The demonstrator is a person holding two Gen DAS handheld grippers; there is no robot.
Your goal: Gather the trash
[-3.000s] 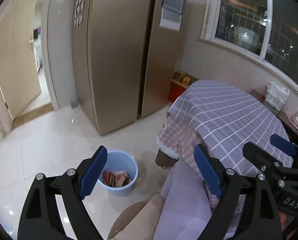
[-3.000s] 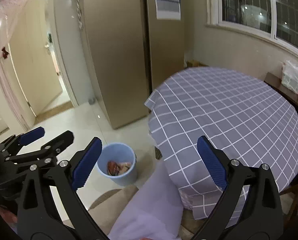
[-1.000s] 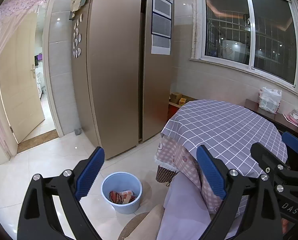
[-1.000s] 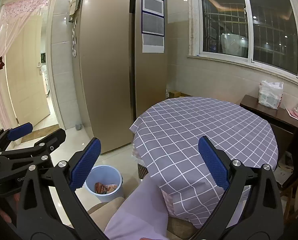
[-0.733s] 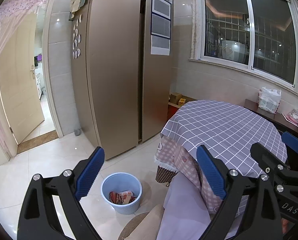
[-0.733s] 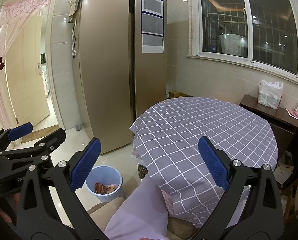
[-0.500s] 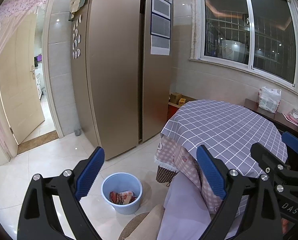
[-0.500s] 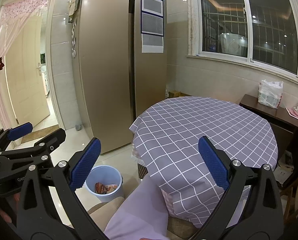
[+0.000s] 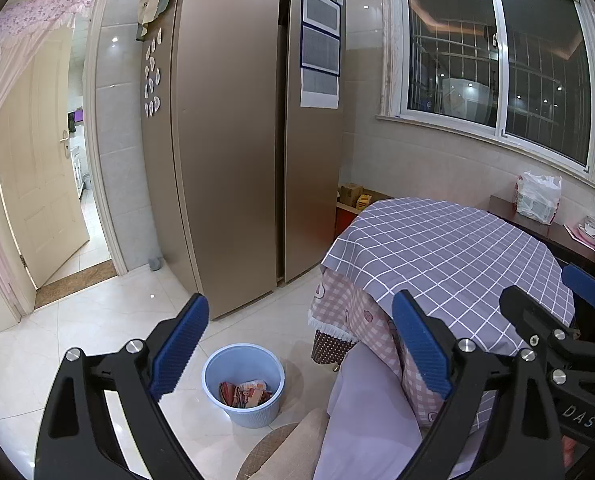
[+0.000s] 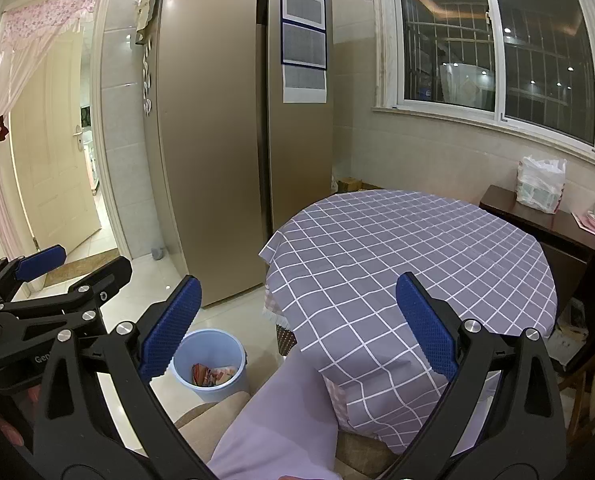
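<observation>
A light blue bin (image 9: pixel 244 384) stands on the white tiled floor beside the table, with red and orange wrappers (image 9: pixel 243 393) inside. It also shows in the right wrist view (image 10: pixel 213 364). My left gripper (image 9: pixel 297 344) is open and empty, held high above the bin. My right gripper (image 10: pixel 297 328) is open and empty, above the table's near edge. The round table (image 10: pixel 409 248) has a purple checked cloth with nothing on it.
A tall bronze fridge (image 9: pixel 233 140) stands behind the bin. An open doorway (image 9: pixel 45 184) is at the left. A dark side table (image 10: pixel 545 216) with a white plastic bag (image 10: pixel 541 184) is at the right under the window. A lavender-clothed leg (image 10: pixel 281 412) is below.
Since three seconds ago both grippers have risen and tilted up, so the bin sits lower in view. In the last second nothing has visibly moved.
</observation>
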